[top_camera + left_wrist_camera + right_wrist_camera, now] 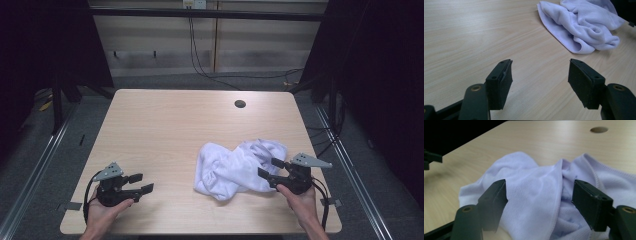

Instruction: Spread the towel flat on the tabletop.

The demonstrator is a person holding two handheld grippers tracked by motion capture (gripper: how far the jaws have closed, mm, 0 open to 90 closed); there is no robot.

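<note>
Both black grippers are wide open and hold nothing. Right gripper (270,168) sits at the white cloth (240,167), crumpled on the table (165,120); left gripper (141,182) waits apart. Soft, light, floppy: probably best pinched by its stitched edge.

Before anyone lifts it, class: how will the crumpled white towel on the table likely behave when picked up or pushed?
The white towel lies in soft folds, so it will probably sag limply. Its bunched, hemmed edge suggests it would drag and wrinkle rather than slide when pushed. It looks light.
</note>
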